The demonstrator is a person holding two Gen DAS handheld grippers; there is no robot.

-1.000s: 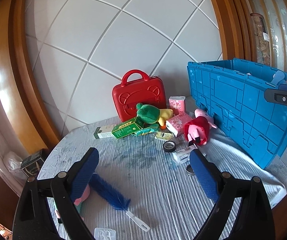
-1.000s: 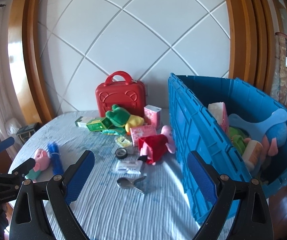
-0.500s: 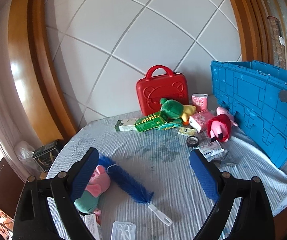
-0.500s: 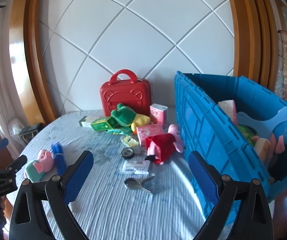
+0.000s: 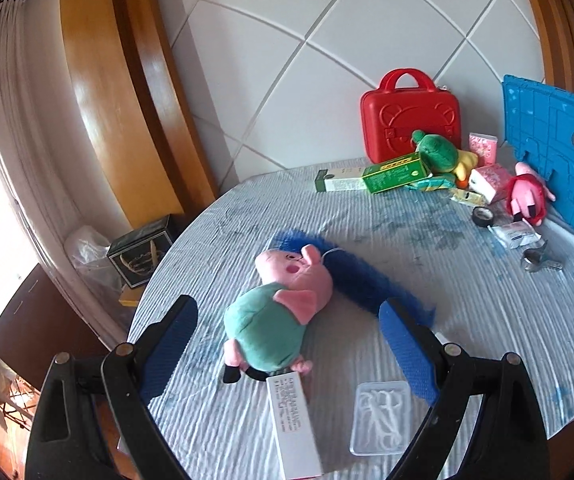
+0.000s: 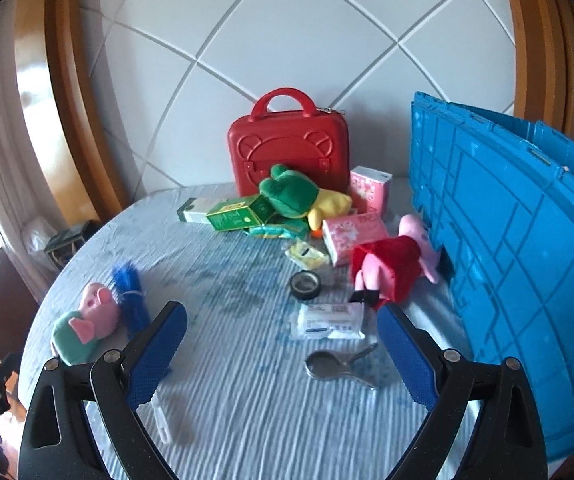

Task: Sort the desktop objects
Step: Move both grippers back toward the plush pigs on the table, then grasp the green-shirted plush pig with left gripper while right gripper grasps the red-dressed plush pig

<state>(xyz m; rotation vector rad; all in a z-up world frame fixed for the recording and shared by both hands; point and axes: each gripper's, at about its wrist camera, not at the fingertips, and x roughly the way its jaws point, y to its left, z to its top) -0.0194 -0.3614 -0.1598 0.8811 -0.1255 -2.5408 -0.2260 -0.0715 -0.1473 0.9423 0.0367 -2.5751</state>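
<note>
Left wrist view: the round table (image 5: 387, 248) fills the frame, and on its near part the pig plush in green (image 5: 277, 320) lies straight ahead of the left gripper (image 5: 289, 346), whose jaws gape wide with nothing held. Its long axis runs from feet near the gripper to head farther off, tilted slightly right. Right gripper (image 6: 283, 354), likewise wide open and empty, is well apart from it, so the left is nearer.

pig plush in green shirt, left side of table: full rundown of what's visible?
The pig plush is soft fabric: pink head, ears and limbs, green body, dark feet. It lies on its side on the striped tablecloth, head toward the wall. A blue feather duster lies against it, and a white box reaches its feet. The left tool frames it, open, not touching.
</note>
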